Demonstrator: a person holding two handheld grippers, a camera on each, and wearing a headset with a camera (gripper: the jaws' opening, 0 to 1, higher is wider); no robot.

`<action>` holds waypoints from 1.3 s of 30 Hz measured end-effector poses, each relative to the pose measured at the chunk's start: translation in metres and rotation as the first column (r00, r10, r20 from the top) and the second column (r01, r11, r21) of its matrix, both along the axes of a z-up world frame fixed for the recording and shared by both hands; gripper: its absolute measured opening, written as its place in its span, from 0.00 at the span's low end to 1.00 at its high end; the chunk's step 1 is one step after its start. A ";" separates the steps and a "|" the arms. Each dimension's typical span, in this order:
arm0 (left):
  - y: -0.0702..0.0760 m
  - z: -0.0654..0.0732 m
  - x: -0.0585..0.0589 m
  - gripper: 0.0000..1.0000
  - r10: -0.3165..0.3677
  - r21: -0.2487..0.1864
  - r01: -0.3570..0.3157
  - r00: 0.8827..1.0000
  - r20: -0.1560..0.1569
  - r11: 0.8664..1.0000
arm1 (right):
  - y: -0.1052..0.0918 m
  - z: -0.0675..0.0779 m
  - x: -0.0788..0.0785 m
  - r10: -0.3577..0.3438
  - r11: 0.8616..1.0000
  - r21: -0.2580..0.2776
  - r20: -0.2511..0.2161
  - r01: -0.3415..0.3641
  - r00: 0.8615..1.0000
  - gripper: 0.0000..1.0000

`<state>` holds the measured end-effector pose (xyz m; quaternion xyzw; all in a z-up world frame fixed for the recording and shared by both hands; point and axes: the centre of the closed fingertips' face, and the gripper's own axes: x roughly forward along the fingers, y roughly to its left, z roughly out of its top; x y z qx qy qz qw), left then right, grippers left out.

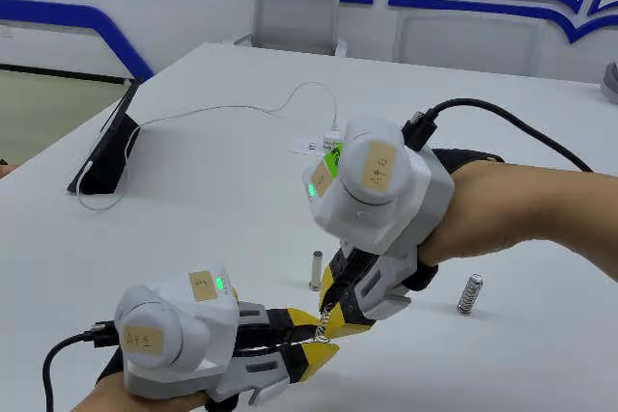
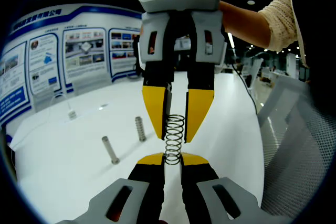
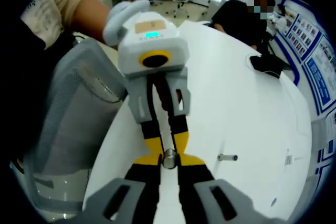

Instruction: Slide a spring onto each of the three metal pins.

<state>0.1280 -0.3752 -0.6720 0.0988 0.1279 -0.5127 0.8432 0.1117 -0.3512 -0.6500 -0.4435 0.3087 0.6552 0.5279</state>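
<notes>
- Metal spring (image 2: 175, 124) is held up off the white table (image 1: 193, 219), its lower end pinched tight by the left gripper (image 2: 172, 159).
- Its upper coils are clamped by the right gripper (image 2: 175, 137), reaching in from above.
- Bare pin (image 1: 316, 270) is stood close behind; sprung pin (image 1: 469, 293) is off to the right.

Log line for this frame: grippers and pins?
left gripper shut on spring | right gripper shut on same spring | bare pin standing | spring-covered pin standing
</notes>
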 end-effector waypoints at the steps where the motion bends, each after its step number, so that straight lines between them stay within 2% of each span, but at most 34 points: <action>1: 0.000 0.000 0.000 0.11 0.000 -0.001 0.000 1.000 0.001 1.000 | 0.000 0.000 0.000 -0.001 1.000 0.000 -0.001 0.001 1.000 0.13; 14: -0.002 0.007 0.000 0.11 -0.002 -0.021 0.002 1.000 0.004 1.000 | -0.001 -0.003 0.001 -0.007 1.000 0.001 -0.005 0.007 1.000 0.13; 20: 0.000 0.007 0.004 0.11 0.019 -0.027 -0.019 1.000 0.014 0.999 | 0.000 -0.002 0.005 -0.011 1.000 0.003 0.006 0.011 1.000 0.12; 31: 0.011 0.003 0.008 0.24 0.061 -0.021 -0.061 0.998 0.003 0.998 | -0.001 0.001 0.012 -0.026 1.000 -0.001 0.015 0.026 1.000 0.12; 39: 0.020 -0.001 0.015 0.39 0.106 -0.022 -0.107 0.994 -0.020 0.994 | -0.004 0.004 0.020 -0.043 0.999 -0.002 0.024 0.043 0.999 0.12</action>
